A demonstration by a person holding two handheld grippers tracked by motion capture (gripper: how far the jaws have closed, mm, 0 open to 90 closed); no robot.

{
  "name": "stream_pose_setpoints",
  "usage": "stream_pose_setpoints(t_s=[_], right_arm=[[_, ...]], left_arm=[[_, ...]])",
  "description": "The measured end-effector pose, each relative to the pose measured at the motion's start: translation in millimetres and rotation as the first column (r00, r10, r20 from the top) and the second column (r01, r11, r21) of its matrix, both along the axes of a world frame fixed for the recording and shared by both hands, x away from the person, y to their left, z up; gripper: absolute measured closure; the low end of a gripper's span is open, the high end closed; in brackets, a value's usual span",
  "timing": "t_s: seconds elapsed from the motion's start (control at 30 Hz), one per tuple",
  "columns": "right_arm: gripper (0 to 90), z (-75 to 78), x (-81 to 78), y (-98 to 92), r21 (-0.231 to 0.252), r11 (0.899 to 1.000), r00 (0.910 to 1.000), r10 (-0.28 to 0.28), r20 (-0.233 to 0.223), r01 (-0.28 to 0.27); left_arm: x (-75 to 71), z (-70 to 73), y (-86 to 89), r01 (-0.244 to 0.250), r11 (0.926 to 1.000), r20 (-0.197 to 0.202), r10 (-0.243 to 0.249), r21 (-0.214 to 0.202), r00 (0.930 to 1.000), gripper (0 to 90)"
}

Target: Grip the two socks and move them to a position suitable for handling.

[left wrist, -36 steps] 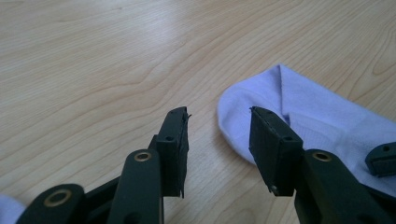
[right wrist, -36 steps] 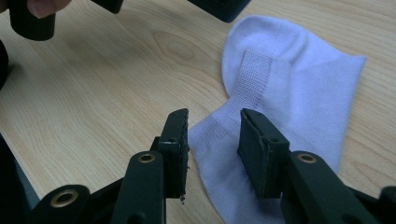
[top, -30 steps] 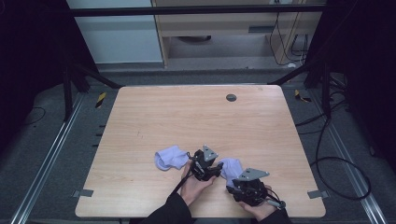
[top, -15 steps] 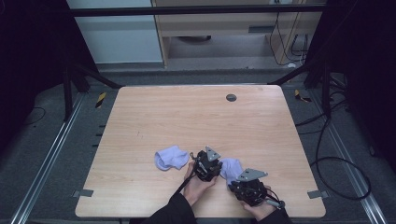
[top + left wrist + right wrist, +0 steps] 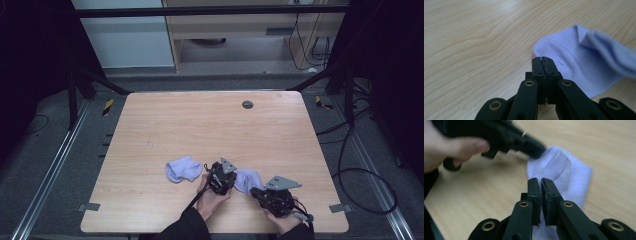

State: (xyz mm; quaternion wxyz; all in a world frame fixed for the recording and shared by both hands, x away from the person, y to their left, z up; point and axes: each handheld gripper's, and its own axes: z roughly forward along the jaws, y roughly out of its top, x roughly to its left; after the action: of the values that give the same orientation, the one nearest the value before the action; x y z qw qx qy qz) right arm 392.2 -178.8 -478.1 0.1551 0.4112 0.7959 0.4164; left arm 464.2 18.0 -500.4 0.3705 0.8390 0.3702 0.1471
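Observation:
A lavender sock (image 5: 248, 179) lies on the wooden table (image 5: 200, 130) between my two grippers. My left gripper (image 5: 233, 179) is at its left edge. In the left gripper view its jaws (image 5: 542, 60) have just been closing and now pinch the rim of the sock (image 5: 584, 60). My right gripper (image 5: 256, 190) comes in from the lower right. Its jaws (image 5: 541, 181) have also just been closing, with the ribbed cuff of the sock (image 5: 576, 177) caught at their tips. In the right gripper view the left gripper (image 5: 536, 148) sits on the sock's far corner.
A second lavender sock (image 5: 182, 169) lies crumpled just left of the left gripper. A dark round grommet (image 5: 247, 104) sits near the table's far edge. A hand (image 5: 454, 150) holds the left gripper. The table's front edge runs close below both hands.
Both grippers have stayed by the sock near the front edge. The right one has edged slightly toward it.

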Motion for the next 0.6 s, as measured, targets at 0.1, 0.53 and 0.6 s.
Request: stream_pose_setpoints(t_s=[0.1,0.53,0.6], right_arm=[[85.8,5.1,1.5,-10.9,0.041,0.997,0.9976,-0.062,0.029,0.061],[84.5,2.6,20.1,-45.0,0.028,0.967,0.9656,-0.255,0.049,0.254],[83.7,1.4,22.2,-49.9,0.005,0.958,0.9569,-0.287,0.044,0.287]], left_arm=[[0.1,0.1,0.3,0.006,1.0000,0.000,-0.006,0.005,1.0000,88.7],[-0.6,-0.2,1.1,0.007,1.0000,0.001,-0.007,-0.001,1.0000,88.8],[-0.9,-0.3,1.4,0.006,1.0000,0.003,-0.006,-0.001,1.0000,88.7]])
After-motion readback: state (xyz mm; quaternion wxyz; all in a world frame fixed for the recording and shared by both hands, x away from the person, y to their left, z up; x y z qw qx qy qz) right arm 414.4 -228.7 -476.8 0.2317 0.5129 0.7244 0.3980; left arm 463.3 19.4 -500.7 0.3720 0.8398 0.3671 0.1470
